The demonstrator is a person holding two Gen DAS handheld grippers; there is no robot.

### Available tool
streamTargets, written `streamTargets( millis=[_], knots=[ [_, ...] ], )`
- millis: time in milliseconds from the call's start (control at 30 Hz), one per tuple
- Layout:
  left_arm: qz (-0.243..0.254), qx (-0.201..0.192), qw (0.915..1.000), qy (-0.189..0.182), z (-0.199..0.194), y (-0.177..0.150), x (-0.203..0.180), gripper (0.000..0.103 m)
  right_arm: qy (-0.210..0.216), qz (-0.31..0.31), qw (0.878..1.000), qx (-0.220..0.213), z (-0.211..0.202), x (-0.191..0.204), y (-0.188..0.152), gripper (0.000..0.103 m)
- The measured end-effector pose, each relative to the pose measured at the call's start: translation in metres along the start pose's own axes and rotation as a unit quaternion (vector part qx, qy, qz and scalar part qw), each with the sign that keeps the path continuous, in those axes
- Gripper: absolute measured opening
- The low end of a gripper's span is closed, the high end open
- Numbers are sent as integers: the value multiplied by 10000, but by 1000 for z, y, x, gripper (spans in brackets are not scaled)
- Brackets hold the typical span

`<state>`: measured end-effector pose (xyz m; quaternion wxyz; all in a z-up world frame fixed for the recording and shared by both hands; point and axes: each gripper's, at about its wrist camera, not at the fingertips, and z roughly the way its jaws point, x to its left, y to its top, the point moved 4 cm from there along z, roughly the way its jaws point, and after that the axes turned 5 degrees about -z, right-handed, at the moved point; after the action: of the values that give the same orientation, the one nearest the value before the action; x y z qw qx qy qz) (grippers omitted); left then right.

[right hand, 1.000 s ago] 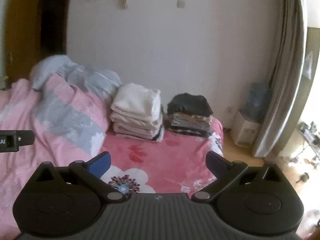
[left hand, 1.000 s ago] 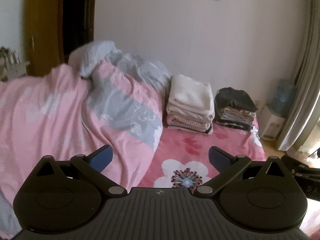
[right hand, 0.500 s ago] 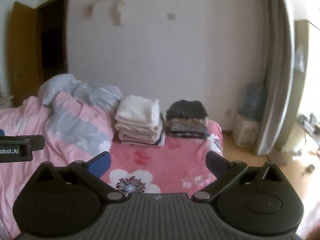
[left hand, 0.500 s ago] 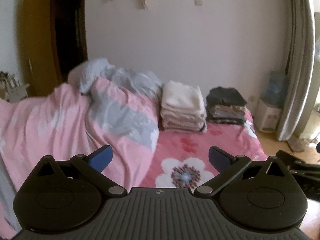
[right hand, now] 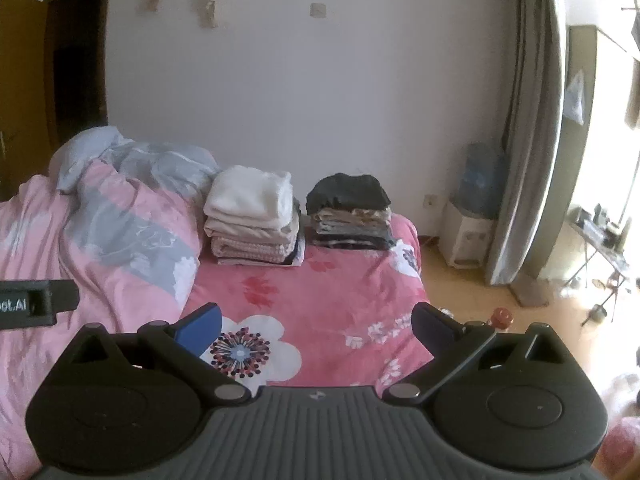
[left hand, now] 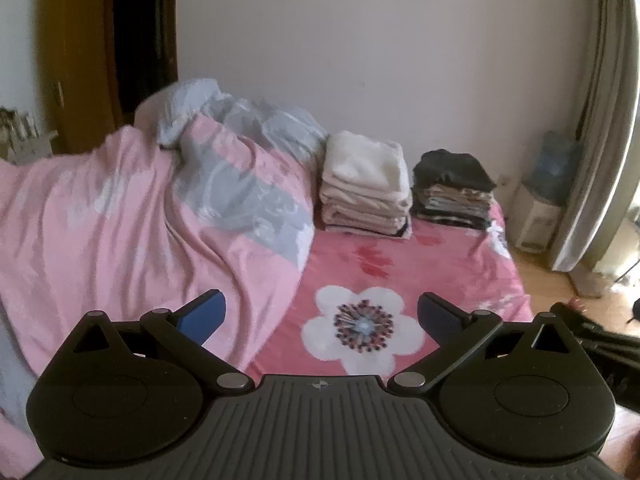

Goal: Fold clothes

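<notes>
Two stacks of folded clothes sit at the far end of the bed against the wall: a pale cream stack (left hand: 366, 188) (right hand: 254, 216) and a darker stack with a black top piece (left hand: 454, 188) (right hand: 350, 210). My left gripper (left hand: 322, 314) is held open above the near part of the bed, nothing between its blue pads. My right gripper (right hand: 316, 326) is also open and empty, over the flowered sheet. Both hang well short of the stacks. The left gripper's body (right hand: 28, 302) shows at the left edge of the right wrist view.
A rumpled pink and grey duvet (left hand: 140, 216) (right hand: 92, 248) covers the bed's left side. The pink flowered sheet (left hand: 400, 272) (right hand: 320, 292) lies bare in front of the stacks. A water dispenser (right hand: 470, 224), curtain (right hand: 524, 140) and wooden floor (right hand: 460, 296) are to the right.
Both cameras have pulled back and tilted, so the bed and stacks sit a little farther off. Both grippers stay open and empty.
</notes>
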<state>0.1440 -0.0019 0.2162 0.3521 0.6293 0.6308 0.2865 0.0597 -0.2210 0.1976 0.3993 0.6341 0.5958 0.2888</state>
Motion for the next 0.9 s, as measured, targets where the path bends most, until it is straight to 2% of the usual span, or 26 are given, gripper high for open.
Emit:
streamTargets(
  millis=[633, 900],
  knots=[
    [217, 102, 9990, 366, 6, -3, -5, 103, 42, -4, 9996, 287, 14, 8, -9, 103],
    [112, 40, 9995, 283, 6, -2, -7, 103, -11, -101, 9994, 319, 17, 10, -13, 103]
  ],
)
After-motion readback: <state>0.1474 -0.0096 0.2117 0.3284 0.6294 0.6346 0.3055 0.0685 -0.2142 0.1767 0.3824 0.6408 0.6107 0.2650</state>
